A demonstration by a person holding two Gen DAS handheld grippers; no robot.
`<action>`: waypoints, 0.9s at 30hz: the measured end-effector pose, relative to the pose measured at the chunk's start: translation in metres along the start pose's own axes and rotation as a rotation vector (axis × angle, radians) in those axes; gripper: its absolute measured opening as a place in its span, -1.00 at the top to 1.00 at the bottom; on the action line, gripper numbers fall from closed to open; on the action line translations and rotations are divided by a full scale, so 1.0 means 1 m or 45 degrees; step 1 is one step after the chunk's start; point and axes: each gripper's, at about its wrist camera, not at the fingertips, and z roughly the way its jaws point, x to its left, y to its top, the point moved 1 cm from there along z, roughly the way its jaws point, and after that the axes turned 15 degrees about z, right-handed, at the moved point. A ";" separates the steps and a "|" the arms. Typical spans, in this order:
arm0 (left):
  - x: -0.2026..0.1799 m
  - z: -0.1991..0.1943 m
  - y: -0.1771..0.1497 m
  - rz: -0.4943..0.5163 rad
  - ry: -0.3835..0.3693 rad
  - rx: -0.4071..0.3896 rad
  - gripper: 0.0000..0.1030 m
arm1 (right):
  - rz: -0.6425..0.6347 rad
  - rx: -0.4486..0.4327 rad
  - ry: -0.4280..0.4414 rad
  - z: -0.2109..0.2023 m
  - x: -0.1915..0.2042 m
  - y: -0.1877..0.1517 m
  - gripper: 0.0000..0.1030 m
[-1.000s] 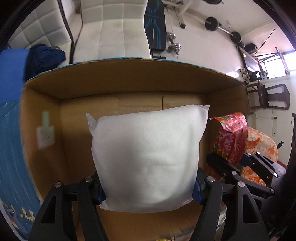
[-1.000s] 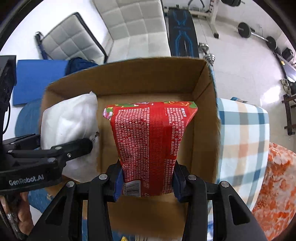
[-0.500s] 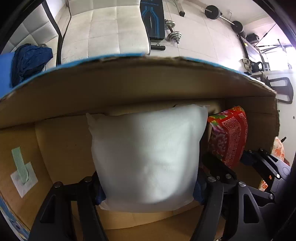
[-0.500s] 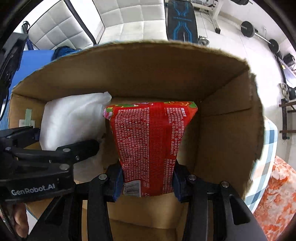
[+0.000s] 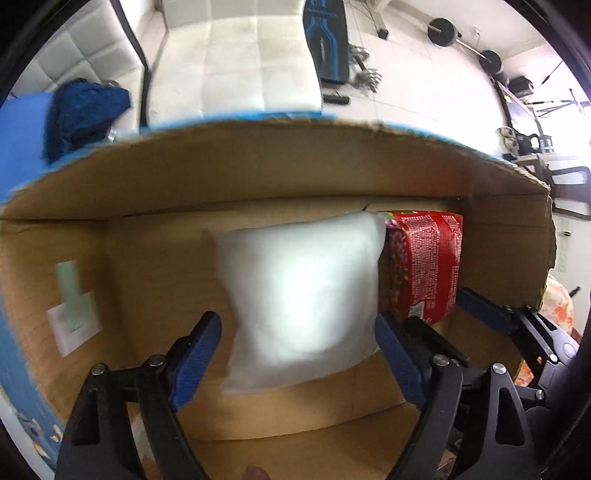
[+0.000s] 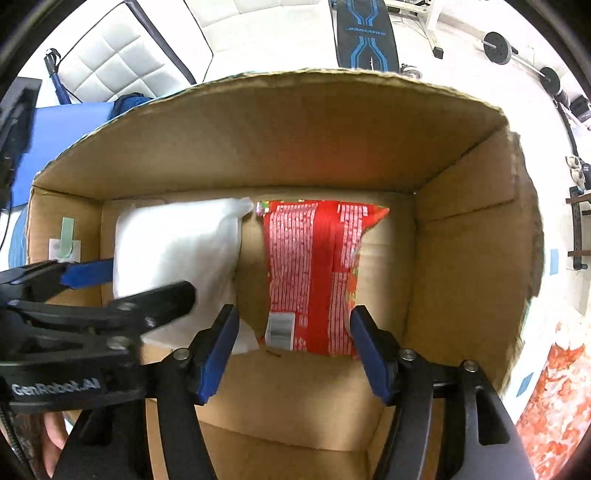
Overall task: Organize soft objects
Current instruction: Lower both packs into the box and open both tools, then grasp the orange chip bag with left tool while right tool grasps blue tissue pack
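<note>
Box (image 6: 280, 140): cardboard, open top.
Left hand-held gripper (image 5: 299, 354): jaws just opened, apart, clear of pillow (image 5: 299, 295).
Right hand-held gripper (image 6: 295, 347): jaws just opened, apart, clear of red packet (image 6: 314, 273).
Pillow, packet: side by side in box.

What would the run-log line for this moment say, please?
left gripper: just opened, white pillow released | right gripper: just opened, red packet released | both in cardboard box

- We see a white quilted chair seat (image 5: 236, 62) beyond the carton's far edge.
- A dark blue knitted cloth (image 5: 85, 110) lies heaped at the far left, on a blue mat (image 5: 20, 129).
- A black bench pad with blue lines (image 6: 365, 33) stands on the pale floor.
- Barbell plates (image 6: 496, 42) lie further right.
- An orange floral cloth (image 6: 550, 402) fills the lower right.
</note>
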 end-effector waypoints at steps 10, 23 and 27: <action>-0.003 -0.058 -0.045 0.006 0.225 -0.165 -0.99 | 0.020 -0.087 -0.050 -0.040 0.007 -0.038 -0.79; -0.035 -0.104 -0.124 0.004 0.261 -0.364 -0.99 | 0.026 -0.270 -0.029 -0.103 -0.006 -0.126 -1.00; -0.048 -0.121 -0.150 0.009 0.297 -0.435 -0.99 | 0.024 -0.321 -0.008 -0.130 -0.009 -0.153 -1.00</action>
